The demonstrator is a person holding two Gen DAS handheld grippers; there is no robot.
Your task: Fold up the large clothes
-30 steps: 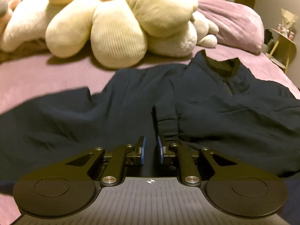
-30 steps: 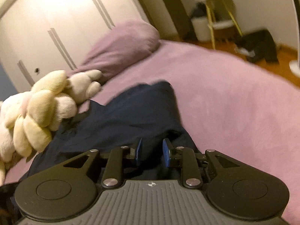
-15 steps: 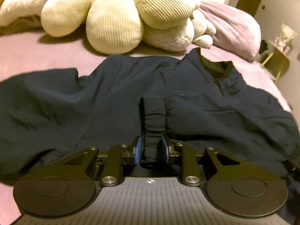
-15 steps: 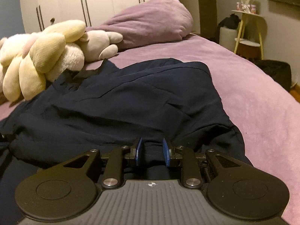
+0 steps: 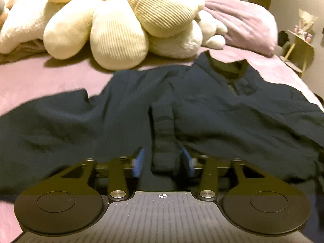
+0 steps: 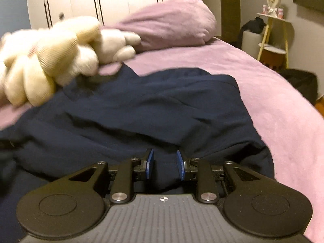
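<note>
Left wrist view: dark navy garment (image 5: 232, 121) lies spread on the pink-covered bed (image 5: 50, 77), collar toward the pillow, w/ its ribbed cuff (image 5: 163, 137) folded in over the body and running straight between the fingers of the left gripper (image 5: 163, 162).

Risks, as I judge them:
- Left gripper jaws are opening; blue pads stand a bit off each side of the cuff, not pressing it. If the hand pulls away before the cuff is fully clear, fabric could snag on a pad (image 5: 138, 163) and drag the sleeve back out of its fold.
- Cloth is soft and rumpled, so the folded-in sleeve may slump or slide sideways once let go, leaving a crooked fold.
- Cream plush toy (image 5: 113, 26) sits just beyond the collar end; a later fold toward that end could bump into it.

Right wrist view: right gripper (image 6: 164, 165) is low over the near edge of the same garment, jaws part-way apart w/ navy cloth showing in the gap. Can't tell whether the pads actually pinch it or just sit over it. If no real hold, a lift there would come up w/o the hem.
</note>
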